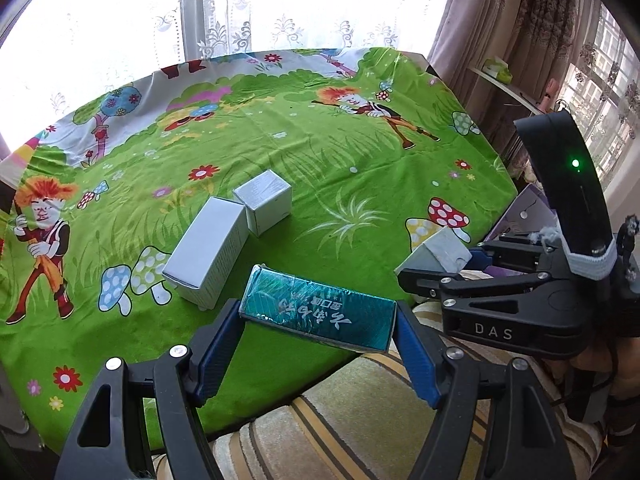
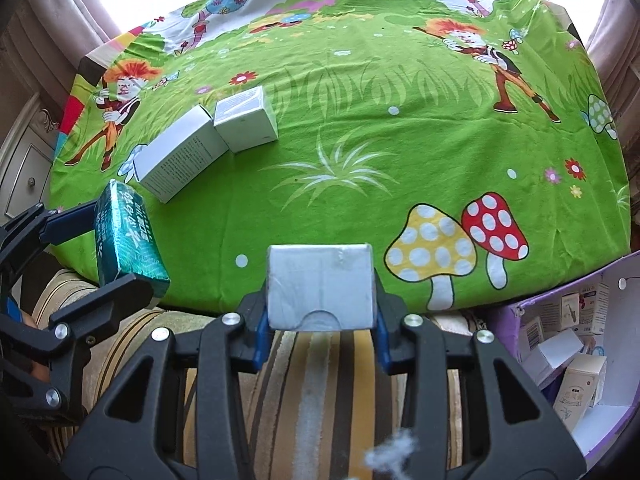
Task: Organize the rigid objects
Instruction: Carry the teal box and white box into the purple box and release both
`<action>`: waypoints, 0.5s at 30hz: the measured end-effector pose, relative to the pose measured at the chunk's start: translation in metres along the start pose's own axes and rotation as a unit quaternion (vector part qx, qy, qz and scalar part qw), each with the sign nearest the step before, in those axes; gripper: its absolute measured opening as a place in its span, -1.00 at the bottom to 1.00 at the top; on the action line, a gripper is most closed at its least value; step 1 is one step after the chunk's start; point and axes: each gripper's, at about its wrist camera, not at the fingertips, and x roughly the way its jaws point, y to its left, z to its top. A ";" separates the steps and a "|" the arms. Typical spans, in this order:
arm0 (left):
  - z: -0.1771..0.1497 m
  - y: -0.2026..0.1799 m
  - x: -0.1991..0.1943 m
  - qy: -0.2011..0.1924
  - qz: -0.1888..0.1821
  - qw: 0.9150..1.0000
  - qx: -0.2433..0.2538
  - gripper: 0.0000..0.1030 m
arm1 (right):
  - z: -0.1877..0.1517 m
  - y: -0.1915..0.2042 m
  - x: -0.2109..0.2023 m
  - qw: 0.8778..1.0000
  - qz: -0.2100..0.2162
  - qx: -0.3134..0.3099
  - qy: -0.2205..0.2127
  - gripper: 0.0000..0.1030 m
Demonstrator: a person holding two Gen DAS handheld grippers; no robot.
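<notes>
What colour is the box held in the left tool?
Teal green with white lettering: the teal box, clearest in the left wrist view.

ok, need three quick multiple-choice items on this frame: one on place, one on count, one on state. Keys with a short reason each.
1. Where is the purple bin?
A. on the tablecloth's middle
B. off the table's near right edge
C. beside the window

2. How many white boxes lie on the tablecloth?
A. two
B. four
C. none

3. What is between the fingers of the left gripper?
A. nothing
B. a white box
C. the teal box

Key: 1 B, it sits below the cloth's right corner. 2 A, the long white box and the small white box touch. 3 C, both fingers press its ends; the right gripper grips the grey box.
</notes>
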 end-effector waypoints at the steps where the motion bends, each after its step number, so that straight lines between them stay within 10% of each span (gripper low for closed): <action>1: 0.001 -0.003 -0.001 -0.002 0.000 1.000 0.000 0.45 | -0.001 -0.003 -0.003 1.000 -0.003 0.002 -0.004 -0.15; 15: 0.011 -0.056 0.000 -0.003 -0.024 1.000 0.001 0.45 | -0.016 -0.062 -0.048 0.997 -0.020 0.048 -0.056 -0.15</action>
